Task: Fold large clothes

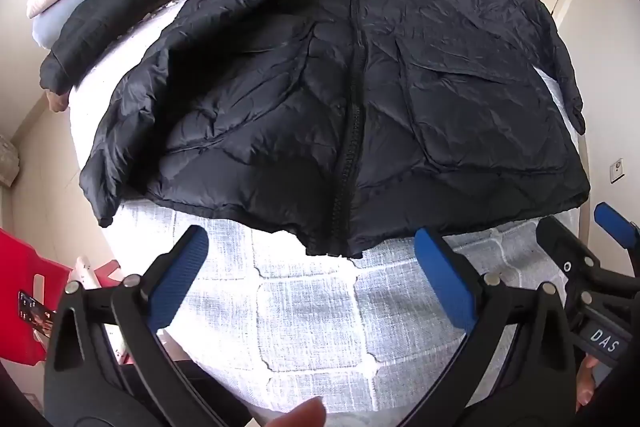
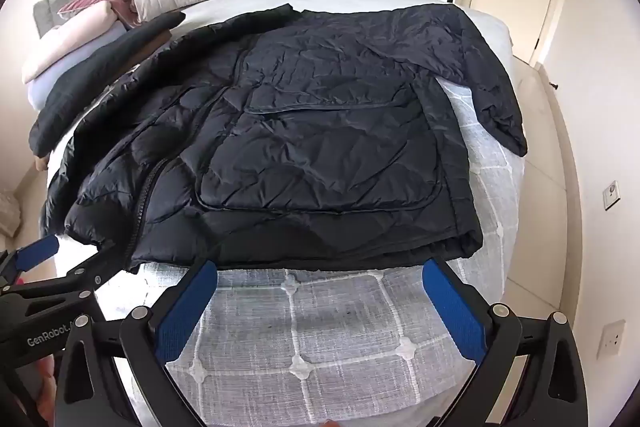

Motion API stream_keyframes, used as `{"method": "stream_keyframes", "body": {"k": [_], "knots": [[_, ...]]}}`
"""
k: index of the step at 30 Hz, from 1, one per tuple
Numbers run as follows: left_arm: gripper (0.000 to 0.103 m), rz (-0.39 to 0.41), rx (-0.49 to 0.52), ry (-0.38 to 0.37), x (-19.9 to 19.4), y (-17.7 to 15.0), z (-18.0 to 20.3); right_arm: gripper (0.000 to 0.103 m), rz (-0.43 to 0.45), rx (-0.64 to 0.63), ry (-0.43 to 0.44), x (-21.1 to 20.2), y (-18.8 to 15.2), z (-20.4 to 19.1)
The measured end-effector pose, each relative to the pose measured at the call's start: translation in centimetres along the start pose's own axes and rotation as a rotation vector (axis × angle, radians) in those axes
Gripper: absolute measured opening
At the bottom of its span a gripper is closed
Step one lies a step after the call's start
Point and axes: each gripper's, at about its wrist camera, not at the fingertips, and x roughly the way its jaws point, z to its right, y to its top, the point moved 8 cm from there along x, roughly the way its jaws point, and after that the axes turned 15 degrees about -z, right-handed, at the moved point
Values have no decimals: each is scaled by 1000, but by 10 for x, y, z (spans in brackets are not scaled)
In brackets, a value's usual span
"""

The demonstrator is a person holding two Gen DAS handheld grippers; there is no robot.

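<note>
My black puffer jacket (image 1: 352,99) lies spread flat on the bed (image 1: 312,315), zipper up; my left claw (image 1: 316,291) and right claw (image 2: 320,311) hover wide open and empty just short of its hem; slick, puffy fabric could slip from a shallow pinch.

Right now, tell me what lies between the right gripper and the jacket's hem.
Only bare bedspread: the right wrist view shows the open right gripper short of the black jacket, nothing else between.
</note>
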Motion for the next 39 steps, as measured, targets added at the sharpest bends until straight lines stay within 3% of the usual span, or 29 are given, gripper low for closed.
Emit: {"method": "stream_keyframes", "body": {"k": [7,9,39], "knots": [[102,26,19,8,-3,-2,8,103,-1,-4,-9,4,-4,2],[102,-15,13,-21,3,-4,6,103,-2,-1,-9,5,-5,5],[102,-22,21,-38,5,-6,8,103,-28,-20,-8,10,-3,-3]]}}
